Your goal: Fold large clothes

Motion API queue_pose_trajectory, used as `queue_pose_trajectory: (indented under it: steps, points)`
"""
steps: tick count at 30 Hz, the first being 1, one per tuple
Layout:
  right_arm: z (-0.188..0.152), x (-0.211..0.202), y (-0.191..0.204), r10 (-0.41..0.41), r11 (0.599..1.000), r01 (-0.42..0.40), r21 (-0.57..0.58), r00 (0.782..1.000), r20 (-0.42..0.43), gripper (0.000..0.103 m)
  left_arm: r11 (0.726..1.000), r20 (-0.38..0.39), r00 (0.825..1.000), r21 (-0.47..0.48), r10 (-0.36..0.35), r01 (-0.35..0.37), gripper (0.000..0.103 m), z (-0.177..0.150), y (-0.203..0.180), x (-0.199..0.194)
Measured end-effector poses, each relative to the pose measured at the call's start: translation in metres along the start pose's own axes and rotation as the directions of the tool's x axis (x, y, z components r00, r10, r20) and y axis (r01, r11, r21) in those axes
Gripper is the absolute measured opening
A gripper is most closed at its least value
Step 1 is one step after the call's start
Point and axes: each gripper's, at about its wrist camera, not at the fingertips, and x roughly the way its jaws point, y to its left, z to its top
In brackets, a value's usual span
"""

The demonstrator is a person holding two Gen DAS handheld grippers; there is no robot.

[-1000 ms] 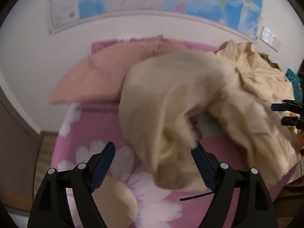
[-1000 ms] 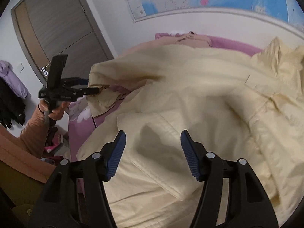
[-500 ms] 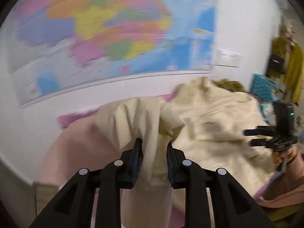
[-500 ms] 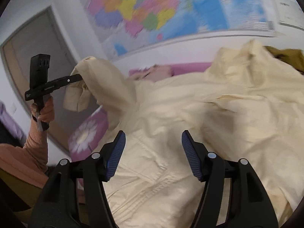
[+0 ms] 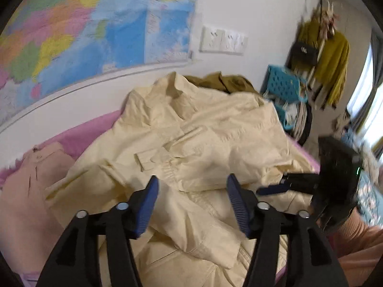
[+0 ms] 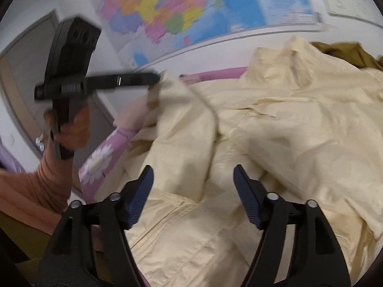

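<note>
A large cream jacket (image 5: 210, 148) lies spread on the pink flowered bed (image 5: 79, 138), its sleeve folded across the front. It also fills the right wrist view (image 6: 275, 129). My left gripper (image 5: 192, 189) is open and empty just above the jacket's folded sleeve; it also shows in the right wrist view (image 6: 153, 83) at the jacket's left edge, blurred. My right gripper (image 6: 193, 181) is open and empty over the jacket's lower part; it also shows in the left wrist view (image 5: 275, 186) at the jacket's right edge.
A peach garment (image 5: 26, 191) lies on the bed's left side. An olive garment (image 5: 222, 83) is bunched behind the jacket by the wall. A blue crate (image 5: 282, 88) and hanging clothes (image 5: 332, 57) stand to the right. A wall map (image 5: 95, 31) hangs above the bed.
My left gripper, shut on the jacket's sleeve half a second ago, has carried it rightward over the jacket, opened and let it go. The right gripper stays open.
</note>
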Motion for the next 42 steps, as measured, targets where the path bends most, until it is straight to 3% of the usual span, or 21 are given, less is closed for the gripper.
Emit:
queue_pose_trajectory:
  steps: [4,7,9,10,11,13,16,19,21,23,25,27,28,30,31,32,34,35,38,40,42]
  points:
    - [-0.006,0.032,0.034,-0.018,0.990,0.011,-0.139,0.999,-0.046,0.093,0.994,0.060,0.994,-0.058,0.095,-0.092,0.072,-0.015,0.021,-0.025]
    - [-0.011,0.063,0.055,-0.074,0.965,0.042,-0.258,0.991,-0.116,0.092,0.980,0.046,0.988,-0.143,0.147,-0.139,0.073,-0.034,0.050,-0.032]
    - [-0.012,0.080,0.058,-0.163,0.943,0.116,-0.312,0.978,-0.130,0.079,0.970,0.014,0.987,-0.186,0.159,-0.154,0.073,-0.046,0.065,-0.032]
    - [-0.011,0.084,0.055,-0.179,0.941,0.128,-0.313,0.973,-0.143,0.058,0.965,0.000,0.986,-0.204,0.166,-0.162,0.073,-0.052,0.071,-0.029]
    - [-0.005,0.084,0.046,-0.151,0.957,0.105,-0.271,0.976,-0.155,0.031,0.963,-0.009,0.986,-0.214,0.169,-0.167,0.073,-0.057,0.076,-0.028]
    - [0.013,0.065,0.022,-0.025,0.992,0.010,-0.124,0.992,-0.120,0.005,0.956,-0.027,0.985,-0.237,0.172,-0.174,0.073,-0.067,0.085,-0.023]
    - [0.042,0.004,-0.026,0.150,0.983,-0.156,0.101,0.986,0.067,0.004,0.953,-0.035,0.987,-0.257,0.156,-0.160,0.073,-0.076,0.094,-0.018]
    - [0.059,-0.063,-0.080,0.161,0.943,-0.228,0.242,0.950,0.268,0.003,0.957,-0.050,0.989,-0.251,0.139,-0.147,0.073,-0.079,0.095,-0.009]
    - [0.055,-0.091,-0.114,0.104,0.923,-0.212,0.320,0.941,0.322,0.003,0.960,-0.069,0.990,-0.244,0.125,-0.138,0.073,-0.079,0.092,0.003]
    - [0.042,-0.106,-0.143,-0.006,0.908,-0.123,0.401,0.952,0.306,0.003,0.964,-0.082,0.992,-0.238,0.098,-0.115,0.073,-0.080,0.086,0.015]
    - [0.018,-0.099,-0.174,-0.128,0.871,0.023,0.490,0.975,0.181,0.004,0.968,-0.094,0.993,-0.233,0.071,-0.091,0.073,-0.081,0.082,0.025]
    - [-0.008,-0.081,-0.194,-0.195,0.830,0.153,0.536,0.980,0.023,0.006,0.972,-0.119,0.992,-0.224,0.051,-0.077,0.073,-0.084,0.077,0.038]
    - [-0.021,-0.073,-0.200,-0.253,0.803,0.248,0.542,0.965,-0.067,0.014,0.972,-0.133,0.990,-0.221,0.050,-0.079,0.073,-0.086,0.076,0.044]
    - [-0.030,-0.070,-0.200,-0.293,0.792,0.311,0.525,0.949,-0.120,0.017,0.970,-0.164,0.986,-0.231,0.039,-0.077,0.073,-0.091,0.076,0.055]
    - [-0.027,-0.076,-0.193,-0.331,0.795,0.339,0.503,0.937,-0.109,0.034,0.968,-0.171,0.985,-0.242,0.030,-0.071,0.073,-0.093,0.078,0.059]
    - [-0.020,-0.082,-0.184,-0.386,0.795,0.380,0.472,0.918,-0.089,0.058,0.966,-0.173,0.984,-0.249,0.026,-0.070,0.073,-0.095,0.080,0.060]
    - [-0.002,-0.093,-0.161,-0.444,0.821,0.411,0.397,0.896,-0.008,0.067,0.963,-0.167,0.986,-0.261,0.016,-0.060,0.073,-0.100,0.082,0.059]
    - [0.014,-0.094,-0.144,-0.439,0.853,0.402,0.334,0.897,0.042,0.067,0.961,-0.161,0.987,-0.272,0.008,-0.053,0.073,-0.101,0.083,0.058]
    - [0.060,-0.066,-0.099,-0.301,0.950,0.289,0.122,0.948,0.099,0.067,0.959,-0.149,0.989,-0.280,0.005,-0.047,0.073,-0.104,0.084,0.057]
    - [0.087,-0.020,-0.061,-0.223,0.973,0.226,-0.040,0.973,0.064,0.068,0.958,-0.146,0.989,-0.284,0.003,-0.045,0.073,-0.105,0.083,0.057]
    - [0.106,0.028,-0.033,-0.193,0.969,0.191,-0.154,0.981,0.007,0.070,0.956,-0.143,0.990,-0.290,-0.001,-0.041,0.073,-0.106,0.084,0.056]
